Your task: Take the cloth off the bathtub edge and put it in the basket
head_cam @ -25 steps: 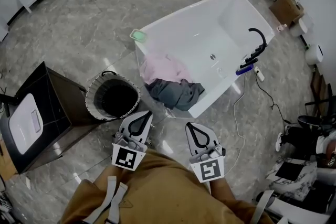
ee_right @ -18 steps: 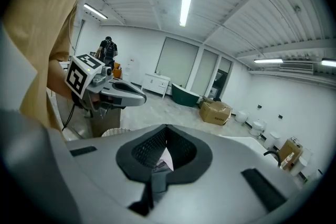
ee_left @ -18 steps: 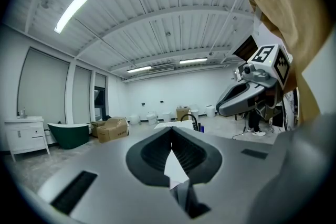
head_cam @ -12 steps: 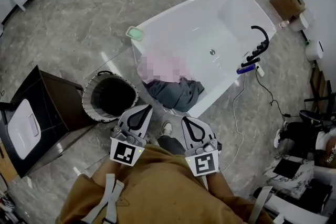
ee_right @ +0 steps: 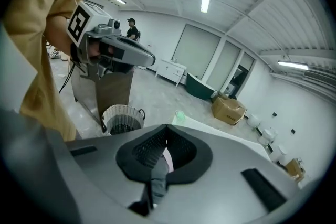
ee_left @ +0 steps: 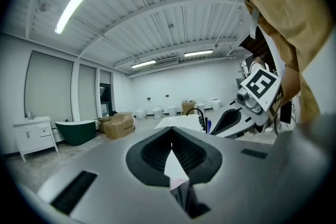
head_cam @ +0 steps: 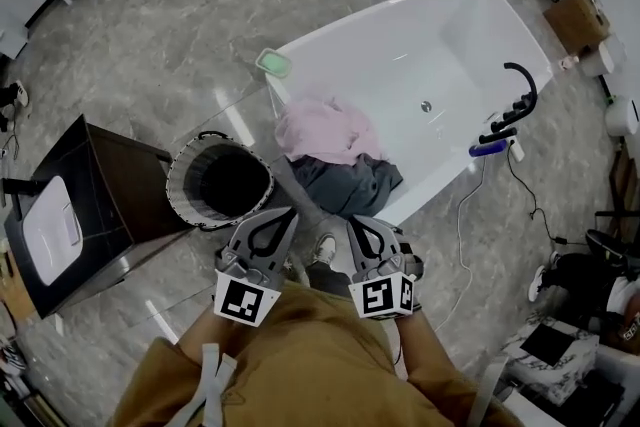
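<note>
A pink cloth (head_cam: 325, 130) and a grey cloth (head_cam: 347, 183) lie draped over the near end of the white bathtub (head_cam: 440, 45). The round woven basket (head_cam: 220, 183) stands on the floor just left of that end; in the right gripper view the basket (ee_right: 122, 117) shows below and left. My left gripper (head_cam: 285, 213) and right gripper (head_cam: 356, 221) are held side by side close to my body, short of the tub. Both are shut with nothing between the jaws. Through the right jaws' gap I see the grey cloth (ee_right: 157, 180).
A dark cabinet (head_cam: 95, 200) stands left of the basket. A green soap dish (head_cam: 273, 63) sits on the tub's rim, and a black faucet (head_cam: 520, 87) stands on its right side. A cable (head_cam: 465, 235) trails on the floor to the right. My shoe (head_cam: 322, 248) is between the grippers.
The head view has swung, so the tub and basket sit a little further right in the picture. Both grippers stay shut near my body, the right one now slightly closer to the left.
</note>
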Available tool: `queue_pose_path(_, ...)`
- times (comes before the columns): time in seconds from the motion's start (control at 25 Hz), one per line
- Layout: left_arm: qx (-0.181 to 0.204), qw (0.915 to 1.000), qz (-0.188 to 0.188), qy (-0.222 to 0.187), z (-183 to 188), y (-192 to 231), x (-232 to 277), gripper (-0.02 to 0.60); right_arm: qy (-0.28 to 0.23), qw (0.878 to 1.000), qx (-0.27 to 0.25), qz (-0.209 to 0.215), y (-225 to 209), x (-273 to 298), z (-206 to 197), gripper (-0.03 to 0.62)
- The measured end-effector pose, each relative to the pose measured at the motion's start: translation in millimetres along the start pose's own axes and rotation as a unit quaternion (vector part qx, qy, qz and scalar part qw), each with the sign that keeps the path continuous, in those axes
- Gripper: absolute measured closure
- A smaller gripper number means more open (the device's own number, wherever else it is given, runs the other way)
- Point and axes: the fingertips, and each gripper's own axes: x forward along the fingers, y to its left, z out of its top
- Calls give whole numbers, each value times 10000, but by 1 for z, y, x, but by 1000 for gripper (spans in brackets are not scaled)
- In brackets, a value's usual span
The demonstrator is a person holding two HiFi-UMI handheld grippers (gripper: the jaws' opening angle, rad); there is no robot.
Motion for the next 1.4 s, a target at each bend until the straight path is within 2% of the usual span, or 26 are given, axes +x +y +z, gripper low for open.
queue_pose_path(0.28, -248, 9987, -2, 449, -64, -10, 28, 574, 586, 9976, -22, 378, 7, 67, -84, 588)
queue_pose_path(0.4, -138, 9984, 55, 546, -96, -8, 42, 574, 767, 9960, 18, 466, 12, 100, -120, 577)
queue_pose_path(0.52, -104, 9971, 194, 725, -135, -2, 52, 574, 918, 9936, 122, 646, 23, 133, -155, 533)
queue_pose_path(0.8, -495, 9924, 416, 1051, -201, -7, 59, 574, 1228, 9866, 474, 963, 38, 188, -216, 417)
queue_pose_path(0.88, -575, 9915, 477, 1067, -211, -10, 60, 574, 1250, 9855, 558, 1007, 41, 199, -225, 355)
queue_pose_path(1.04, -627, 9905, 522, 1106, -225, -13, 60, 574, 1352, 9825, 646, 1105, 49, 220, -240, 284)
queue_pose_path(1.2, -645, 9888, 592, 1212, -233, -9, 56, 574, 1427, 9805, 794, 1089, 49, 242, -251, 177)
queue_pose_path(1.4, -591, 9875, 615, 1326, -238, -3, 54, 574, 2124, 9663, 847, 1186, 62, 269, -291, 158)
